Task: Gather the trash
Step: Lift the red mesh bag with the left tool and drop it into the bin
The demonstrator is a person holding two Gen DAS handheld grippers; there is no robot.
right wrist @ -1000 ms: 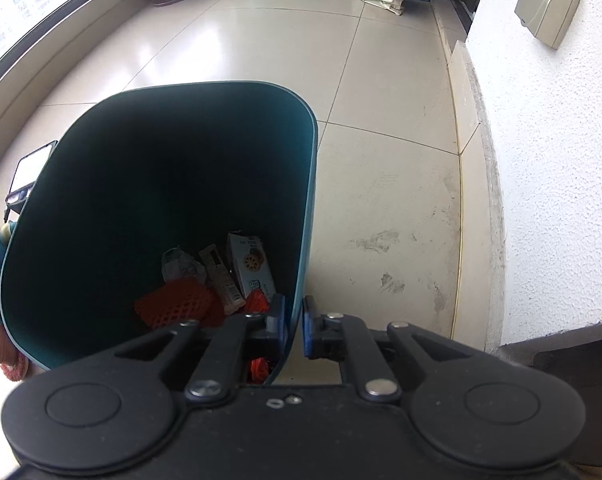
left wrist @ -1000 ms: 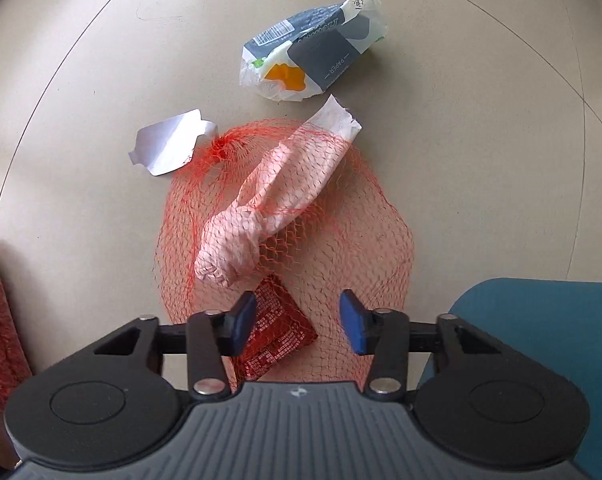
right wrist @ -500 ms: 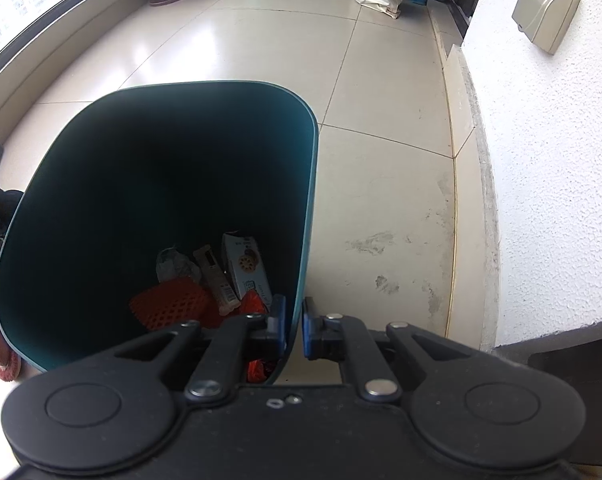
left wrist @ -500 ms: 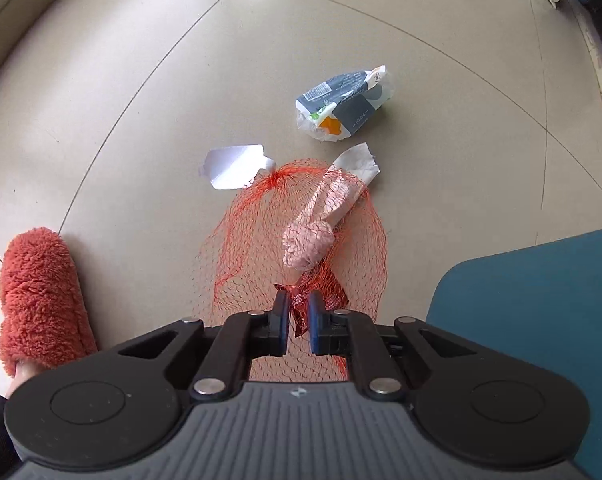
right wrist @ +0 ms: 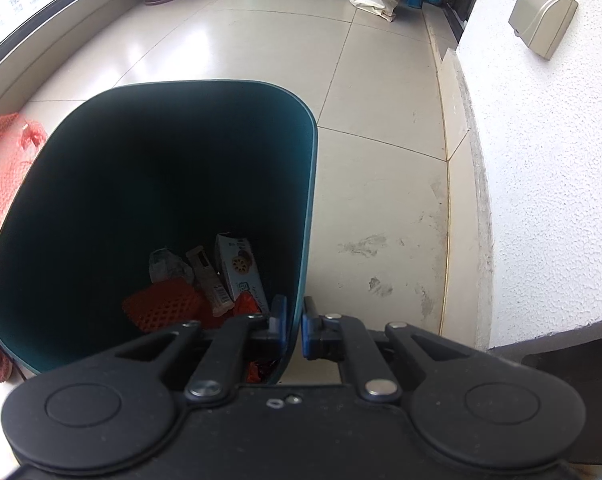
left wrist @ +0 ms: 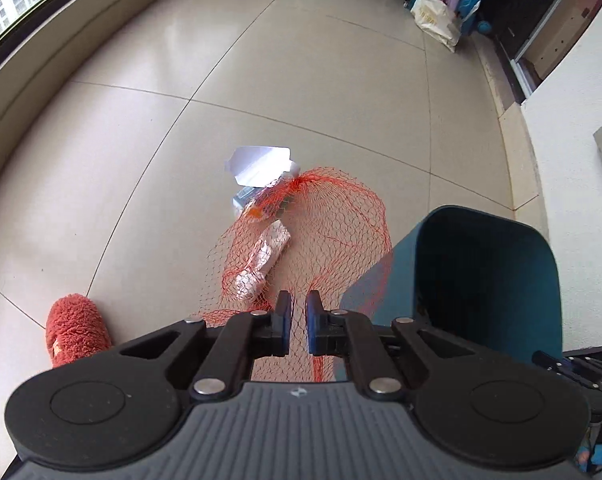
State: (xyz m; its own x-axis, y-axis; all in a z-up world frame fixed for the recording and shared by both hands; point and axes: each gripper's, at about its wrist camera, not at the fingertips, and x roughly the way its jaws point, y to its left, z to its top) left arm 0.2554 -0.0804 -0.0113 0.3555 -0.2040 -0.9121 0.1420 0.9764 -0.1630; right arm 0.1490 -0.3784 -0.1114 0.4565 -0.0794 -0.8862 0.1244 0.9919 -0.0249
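Observation:
My left gripper (left wrist: 297, 322) is shut on a red net bag (left wrist: 341, 220), which hangs loose above the floor with a white tag (left wrist: 259, 164) at its far end. Through the mesh I see a crumpled pale wrapper (left wrist: 261, 260) and a packet (left wrist: 247, 196) on the tiles below. The teal bin (left wrist: 541, 240) stands just right of the net. My right gripper (right wrist: 294, 326) is shut on the near rim of that bin (right wrist: 311, 184). Inside lie a cookie box (right wrist: 241, 272), an orange mesh piece (right wrist: 161, 306) and other wrappers. The net (right wrist: 1, 168) shows at the bin's left.
A red fuzzy slipper (left wrist: 75, 328) is on the floor at the lower left. A white wall (right wrist: 541, 160) with a raised ledge runs along the right of the bin. Bags and blue containers (left wrist: 441, 20) stand at the far end, by a window sill (left wrist: 41, 60).
My left gripper closed on the net and rose high, pulling it off the floor toward the bin. The right gripper and bin stayed put; the net has come into the right wrist view.

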